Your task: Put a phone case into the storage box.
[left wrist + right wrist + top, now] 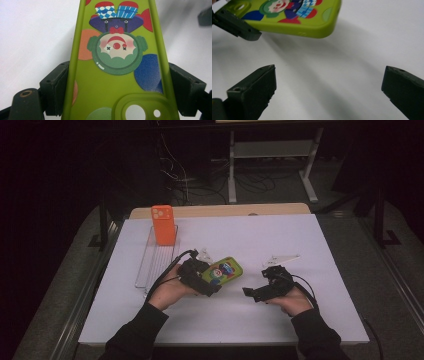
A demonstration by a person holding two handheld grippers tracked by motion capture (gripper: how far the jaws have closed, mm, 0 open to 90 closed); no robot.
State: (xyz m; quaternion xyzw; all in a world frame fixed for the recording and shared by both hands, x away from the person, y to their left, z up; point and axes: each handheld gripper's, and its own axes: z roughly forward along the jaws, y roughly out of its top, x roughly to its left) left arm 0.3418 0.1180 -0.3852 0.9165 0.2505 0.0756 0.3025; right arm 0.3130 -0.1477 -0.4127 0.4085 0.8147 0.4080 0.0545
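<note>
Green clown-print phone case (224, 271) at frame centre, clamped across its long edges by left gripper (113, 87). Right gripper (329, 87) gaping, empty, lower right. Probably light, rubbery, bendy; best pinched at the free end's rims.

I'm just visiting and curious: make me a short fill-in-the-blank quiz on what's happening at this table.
1. The left gripper is shut on a phone case whose main colour is ____.
2. The right gripper has its jaws ____, with nothing between them.
3. The orange phone case stands at the far end of a wire ____.
4. The picture on the held case shows a ____.

Missing words: green; open; rack; clown
</note>
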